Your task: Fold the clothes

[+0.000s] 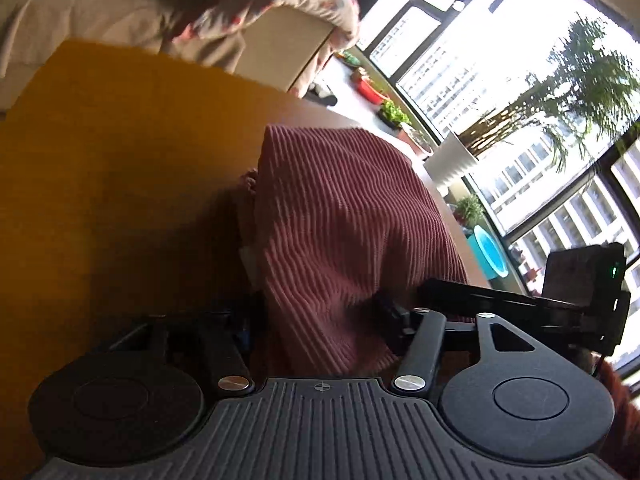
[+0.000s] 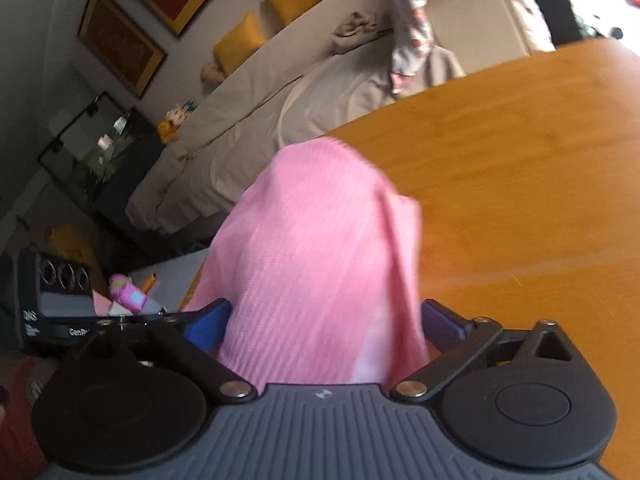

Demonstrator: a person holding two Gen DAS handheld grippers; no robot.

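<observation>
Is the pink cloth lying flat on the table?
No, the pink cloth hangs bunched up between the fingers of the right hand-held gripper, raised above the wooden table rather than spread on it.

The left tool (image 1: 320, 320) has its two fingers drawn in against a bunch of ribbed pink cloth (image 1: 344, 216) that hangs forward over them; the fingertips are buried in shadow and fabric, so the grip looks closed but the contact itself is hidden. The right tool (image 2: 326, 320) has its blue finger pads (image 2: 208, 322) pressed on either side of the same cloth, jaws narrowed onto it. Both tools are tilted, held above the table (image 2: 520, 184).
</observation>
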